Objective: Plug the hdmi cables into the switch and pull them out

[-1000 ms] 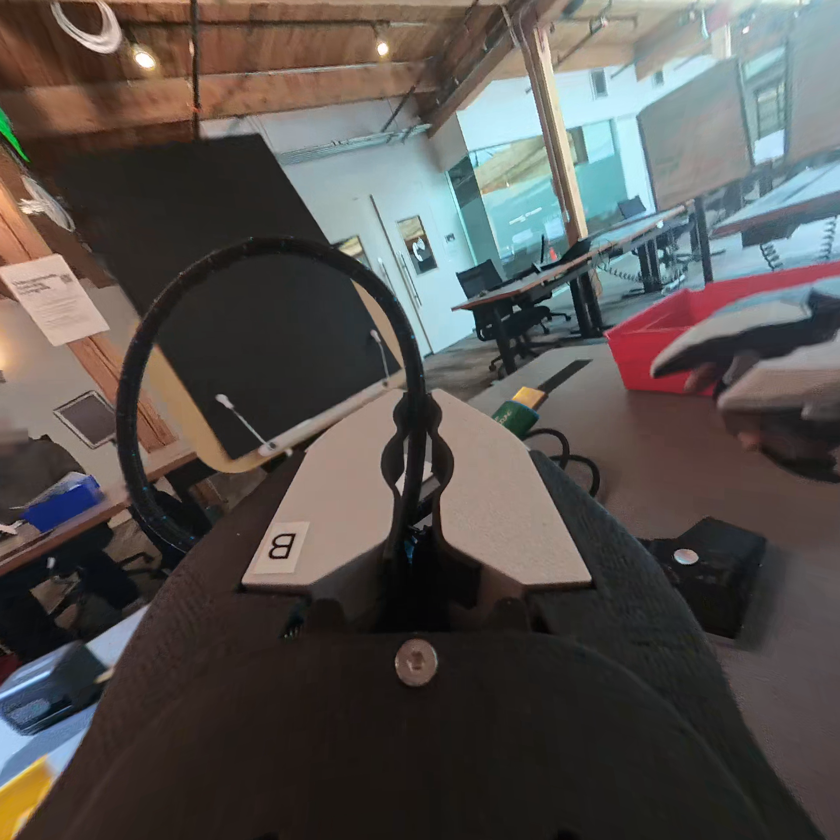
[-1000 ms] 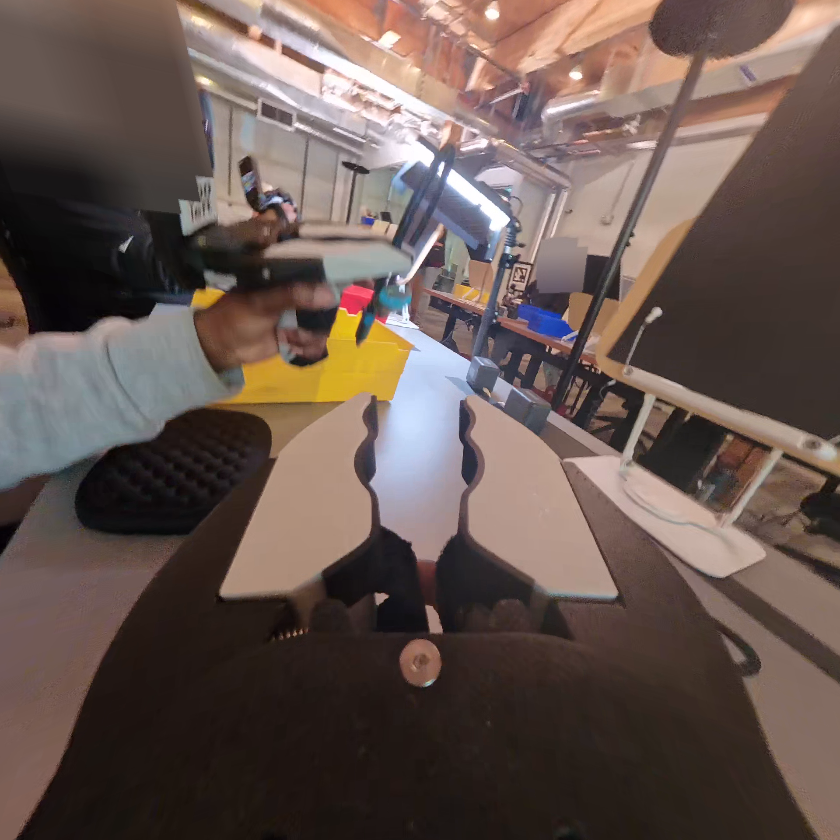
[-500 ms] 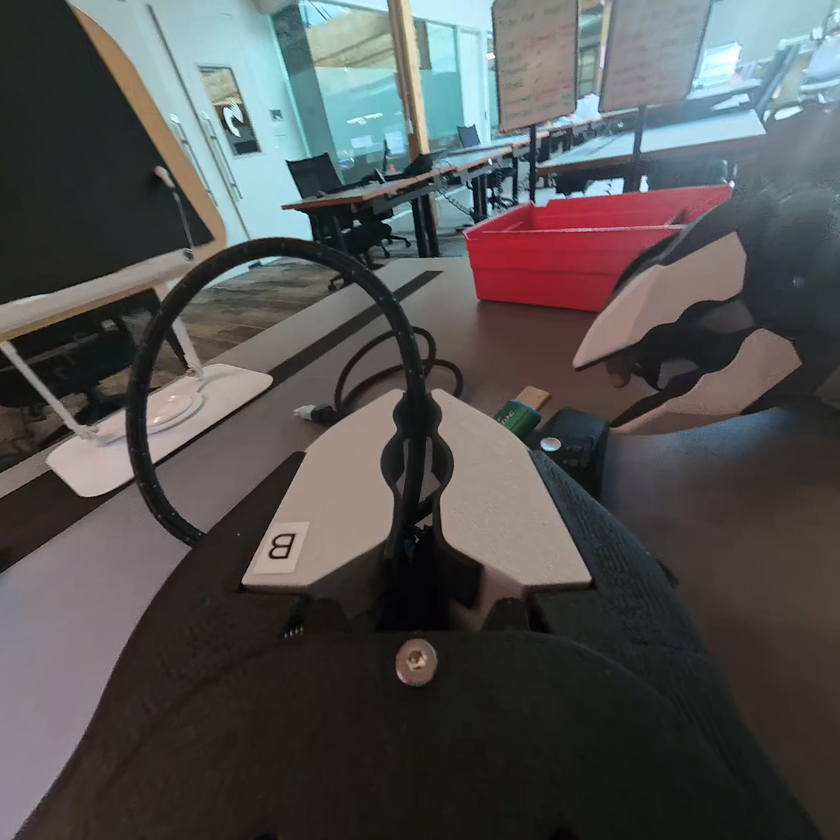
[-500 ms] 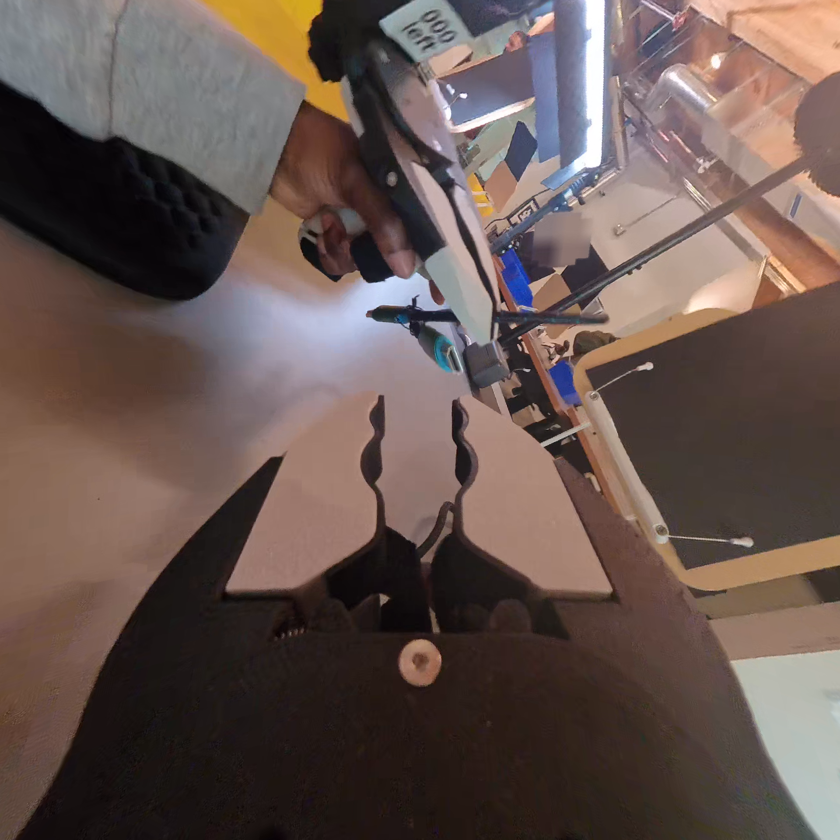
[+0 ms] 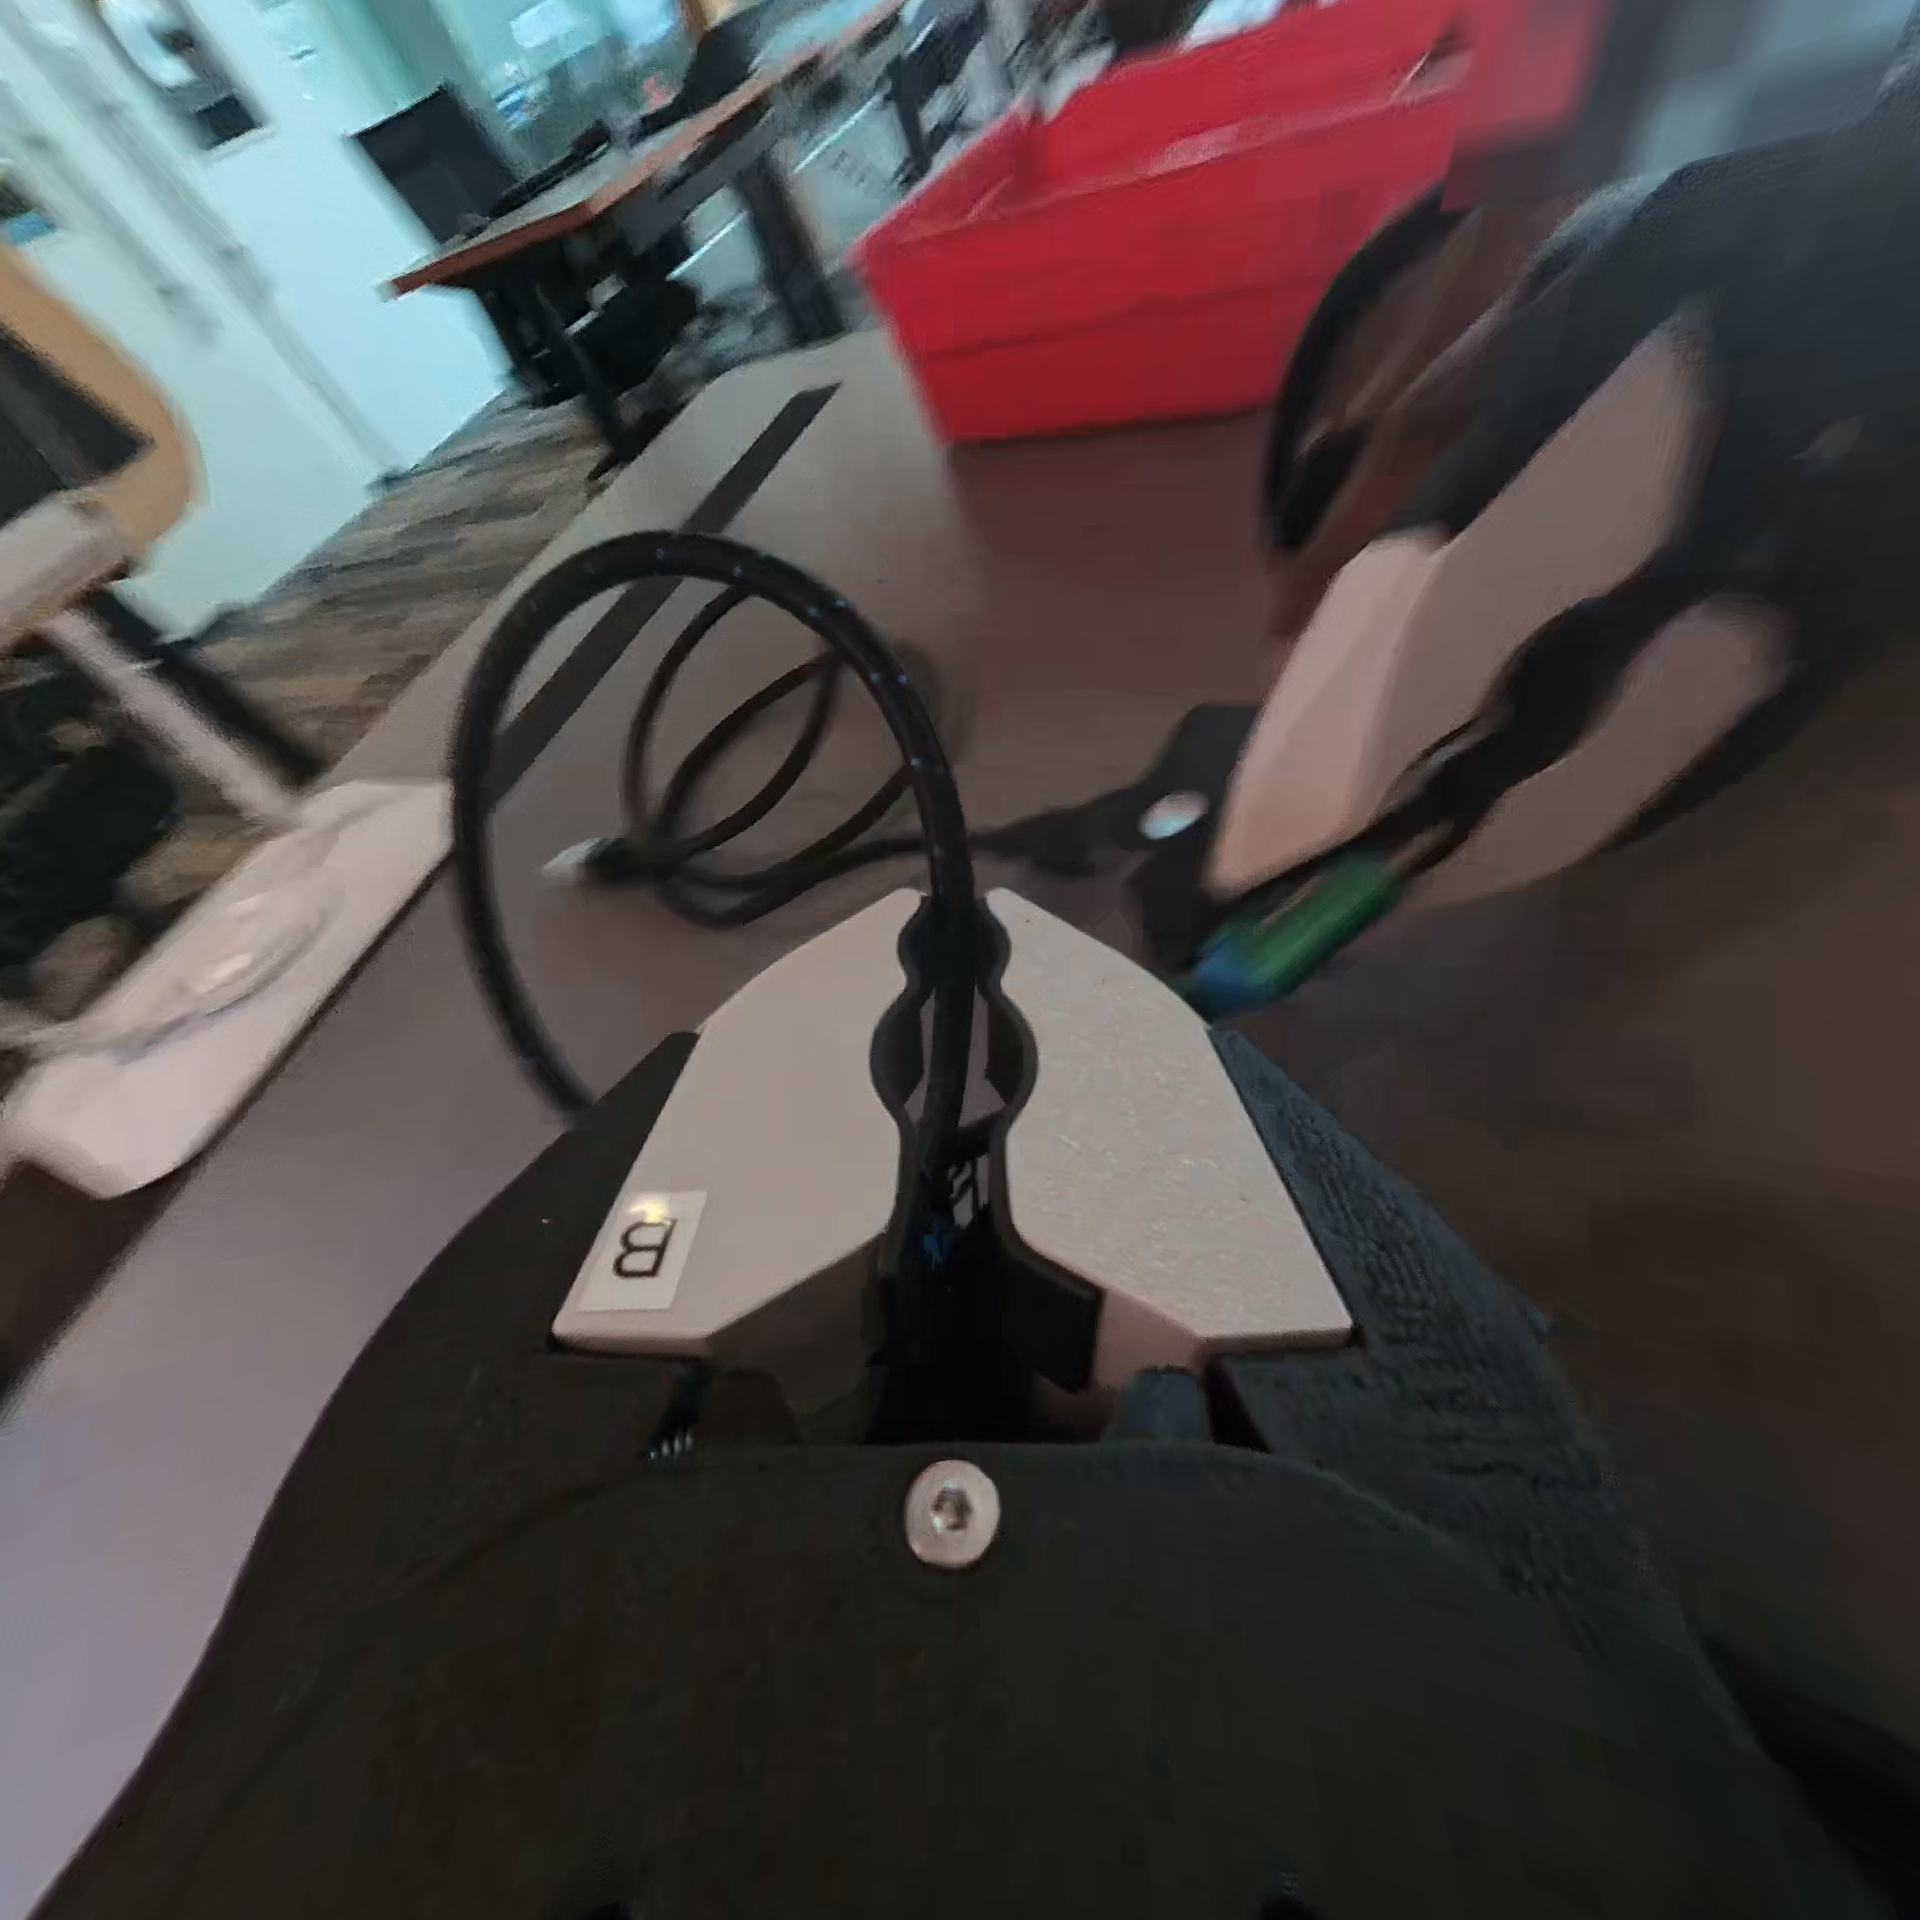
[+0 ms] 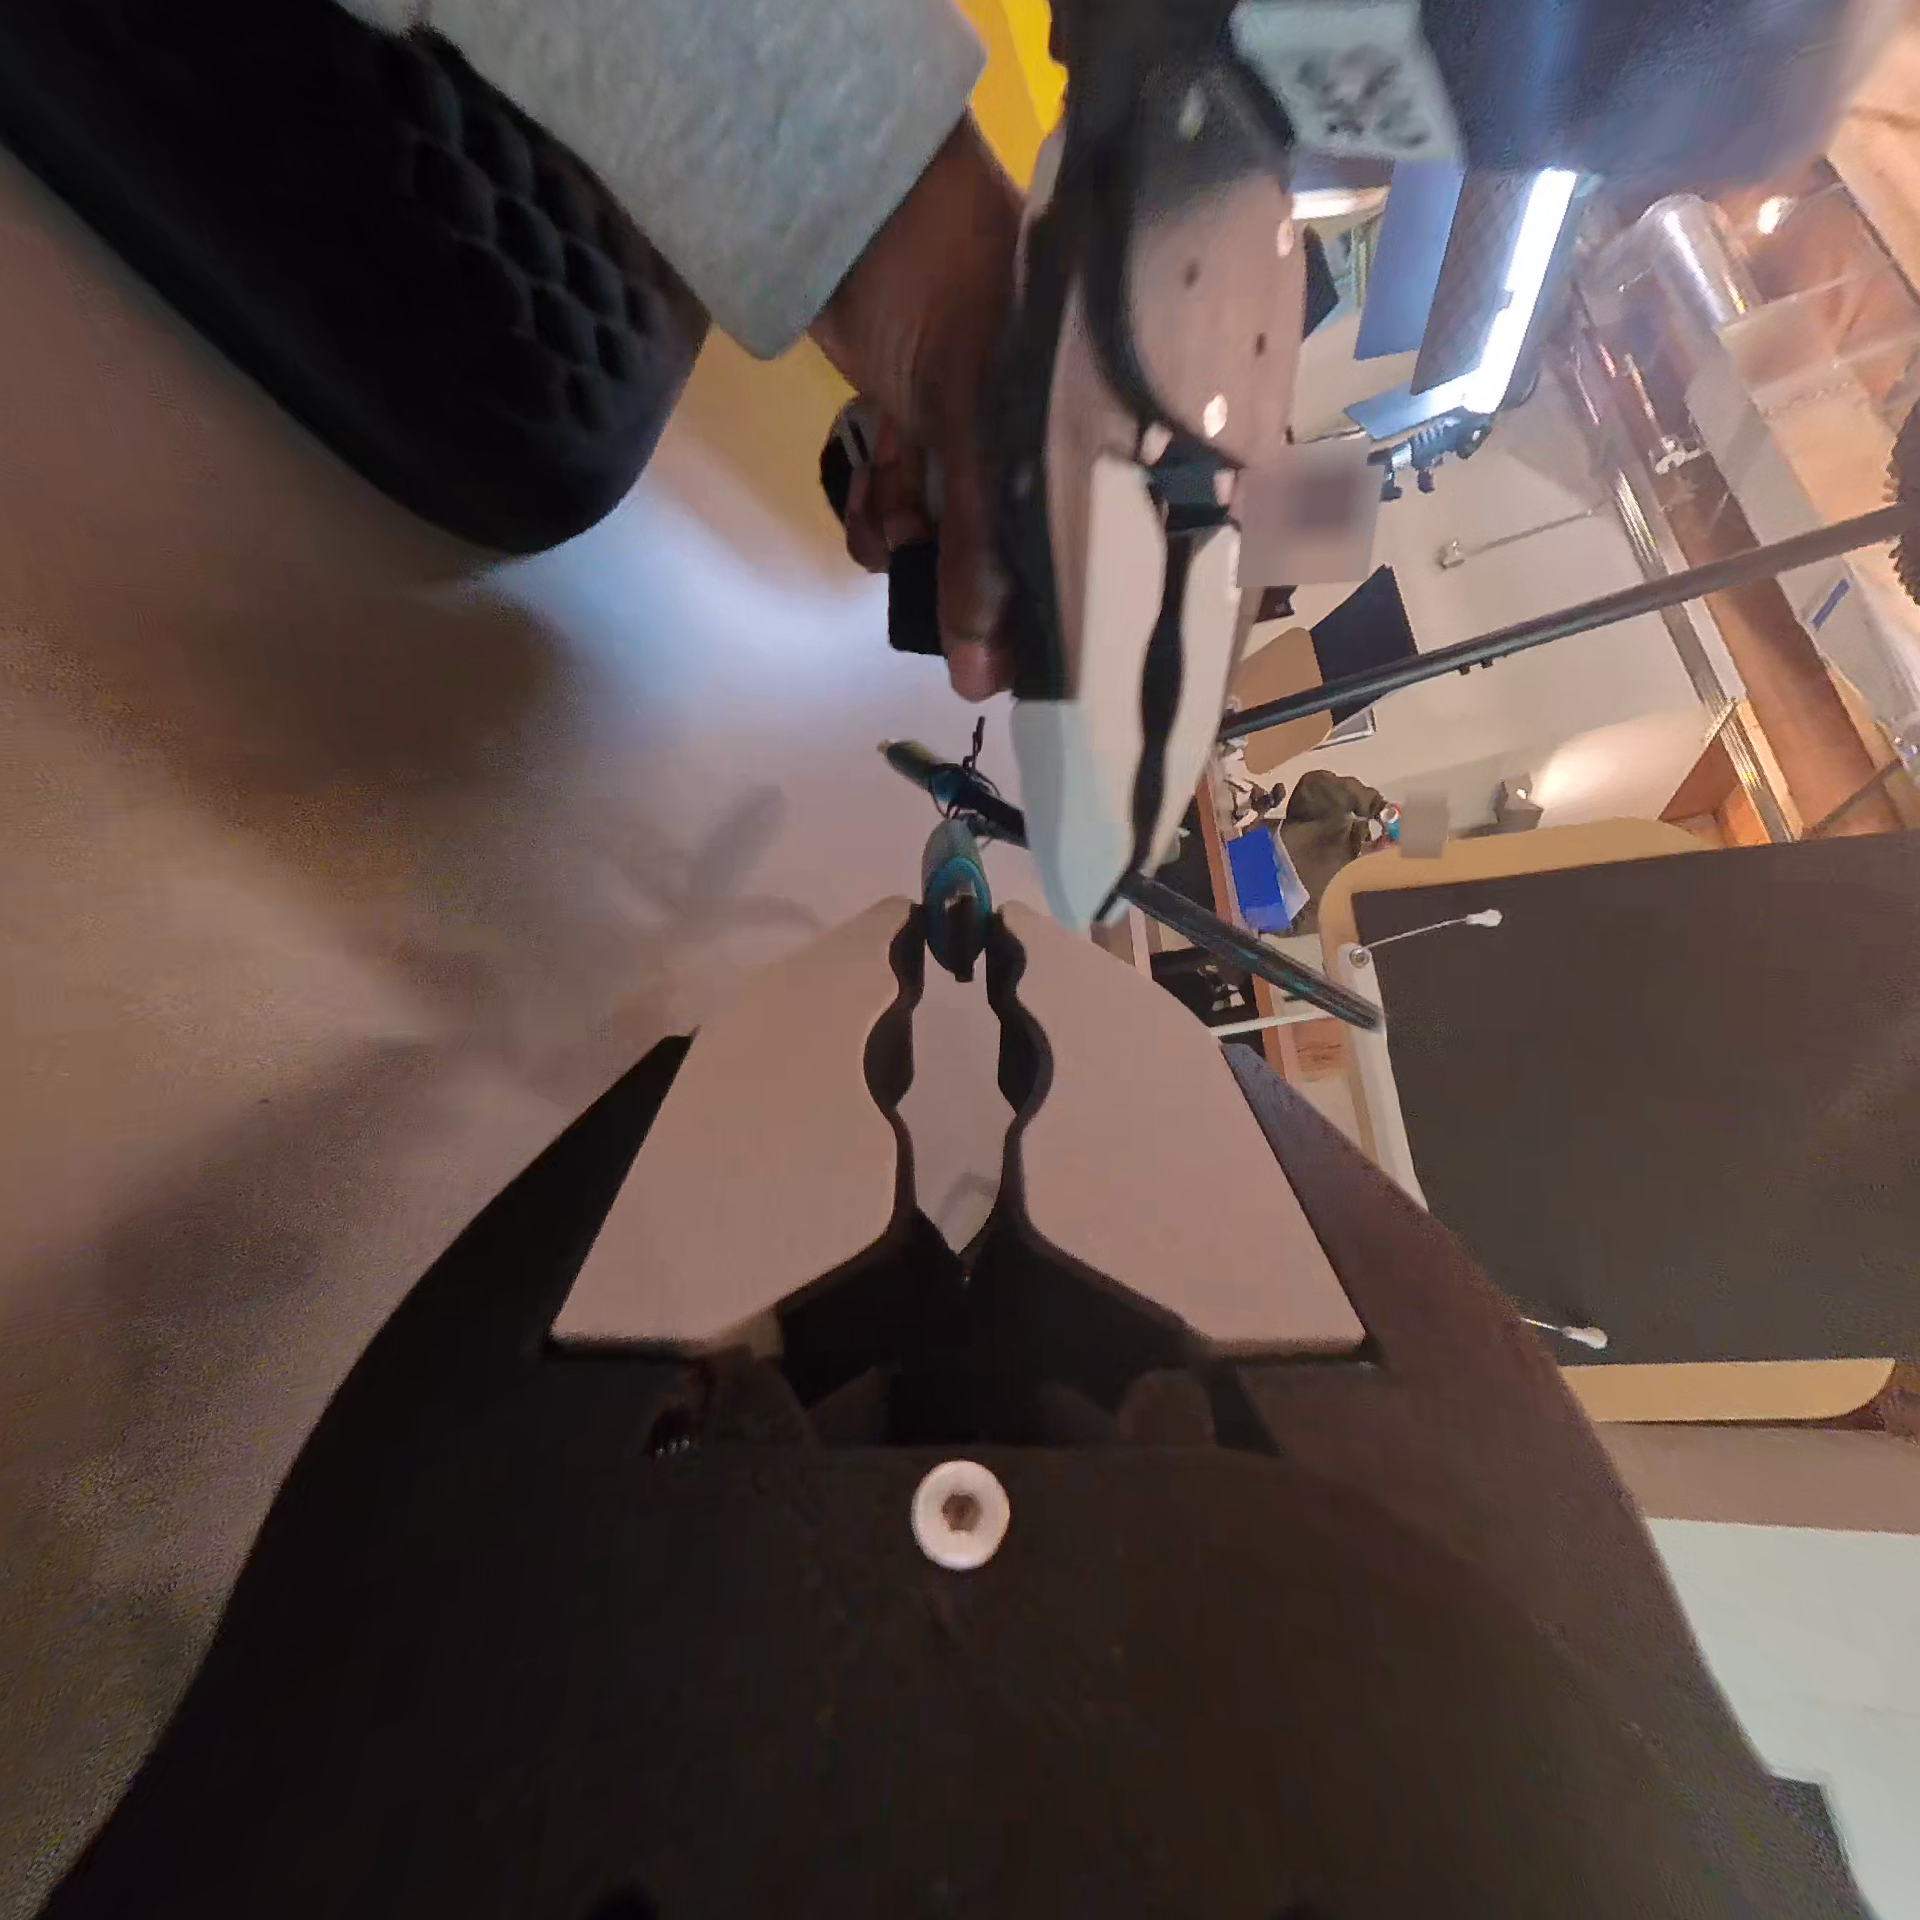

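My left gripper (image 5: 951,906) is shut on a black braided HDMI cable (image 5: 497,727), which loops up and to the left. The cable's green-blue plug (image 5: 1299,927) sticks out to the right, between the tips of my right gripper (image 5: 1320,896). In the right wrist view my right gripper (image 6: 958,916) has its jaws narrowed around that plug (image 6: 954,891). The left gripper (image 6: 1081,894), held by a hand, hangs just above. The black switch (image 5: 1174,769), with a silver button, lies on the table, partly hidden behind the right gripper.
A second black cable (image 5: 727,821) lies coiled on the table beyond my left gripper. A red bin (image 5: 1143,260) stands at the back right and a white stand base (image 5: 187,987) at the left. A black padded rest (image 6: 364,260) and a black board (image 6: 1662,1091) flank the right gripper.
Both grippers came down and together. The right gripper's jaws narrowed and now sit around the plug that hangs from the left gripper's cable. The left gripper stayed shut on the cable.
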Tool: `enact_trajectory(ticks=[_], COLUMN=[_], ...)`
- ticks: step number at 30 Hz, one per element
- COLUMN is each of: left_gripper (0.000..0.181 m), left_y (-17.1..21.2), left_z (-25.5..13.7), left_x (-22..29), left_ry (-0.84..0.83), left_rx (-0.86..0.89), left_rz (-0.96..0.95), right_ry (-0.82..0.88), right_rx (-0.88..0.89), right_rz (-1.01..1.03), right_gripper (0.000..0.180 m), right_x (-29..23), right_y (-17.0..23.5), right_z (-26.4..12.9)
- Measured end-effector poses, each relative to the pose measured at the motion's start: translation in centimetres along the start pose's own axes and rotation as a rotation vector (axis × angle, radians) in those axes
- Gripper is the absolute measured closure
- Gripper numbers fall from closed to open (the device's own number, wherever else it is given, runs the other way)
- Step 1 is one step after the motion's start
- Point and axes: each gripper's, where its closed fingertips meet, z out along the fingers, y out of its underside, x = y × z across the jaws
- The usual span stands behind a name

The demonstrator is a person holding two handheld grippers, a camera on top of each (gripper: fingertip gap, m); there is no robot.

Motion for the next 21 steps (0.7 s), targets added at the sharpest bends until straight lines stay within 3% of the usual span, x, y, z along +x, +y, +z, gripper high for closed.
enact_trajectory(ticks=[2, 4, 9, 13, 16, 18, 21], left_gripper=[0.175, 0.174, 0.172, 0.144, 0.135, 0.132, 0.132], left_y=[3.0, 4.1, 1.8, -0.8, -4.3, -6.5, -8.0], left_z=[-1.1, -2.6, -5.2, -5.7, -8.7, -10.3, -8.9], left_x=[-3.7, -5.8, -7.4, -7.7, -8.4, -7.6, -3.8], left_ry=[-0.200, -0.270, -0.302, -0.326, -0.380, -0.275, 0.179], left_rx=[-0.154, -0.159, 0.058, 0.247, 0.540, 0.741, 0.770], left_rz=[0.105, 0.044, -0.128, -0.205, -0.281, -0.390, -0.628], right_ry=[0.012, 0.036, 0.095, 0.112, 0.184, 0.256, 0.378], right_rx=[0.022, 0.036, 0.102, 0.120, 0.069, 0.040, 0.008], right_rz=[0.020, 0.043, 0.167, 0.219, 0.195, 0.170, 0.094], right_gripper=[0.169, 0.169, 0.169, 0.169, 0.169, 0.169, 0.170], right_x=[0.8, 1.8, 4.4, 4.6, 5.3, 6.1, 7.6], right_y=[-0.5, -0.5, -0.6, -0.6, 0.0, 0.5, 0.8], right_z=[-0.7, -1.4, -3.2, -3.1, -2.8, -2.9, -3.5])
